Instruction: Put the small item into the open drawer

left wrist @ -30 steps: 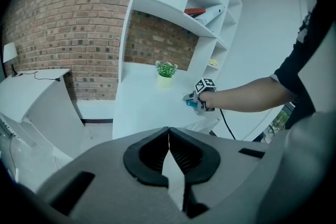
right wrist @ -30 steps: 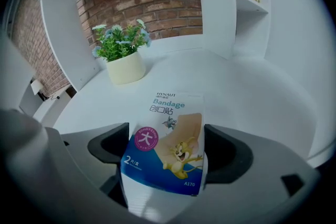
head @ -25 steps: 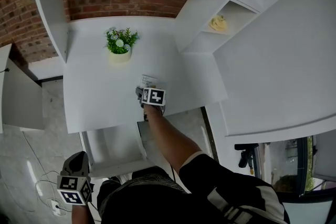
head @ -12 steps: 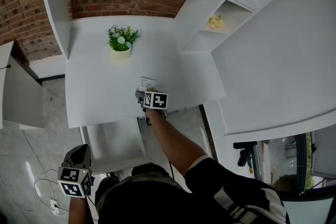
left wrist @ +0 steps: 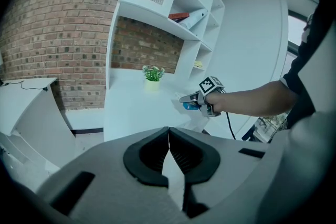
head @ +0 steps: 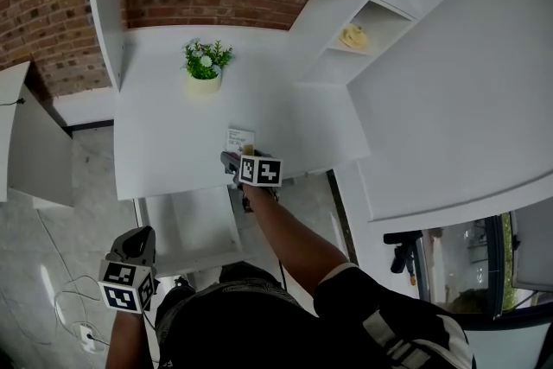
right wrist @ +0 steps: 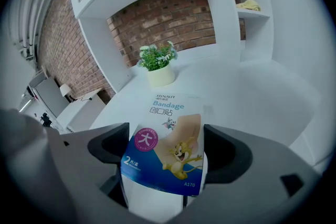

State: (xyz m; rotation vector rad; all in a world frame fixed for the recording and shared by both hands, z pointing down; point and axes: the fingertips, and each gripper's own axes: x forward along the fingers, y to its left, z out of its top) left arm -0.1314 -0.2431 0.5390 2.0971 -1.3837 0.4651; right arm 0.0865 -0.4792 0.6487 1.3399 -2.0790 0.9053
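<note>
Your right hand-held gripper (right wrist: 167, 165) is clamped on the flat blue-and-white bandage packet (right wrist: 167, 149) (its near end sits between the jaws), over the white surface (head: 164, 143) near the front edge. The open white drawer (head: 186, 225) is at 7 o'clock from the packet. Your left hand-held gripper (left wrist: 169, 152) has its jaws together and empty, at 7 o'clock of the drawer.
</note>
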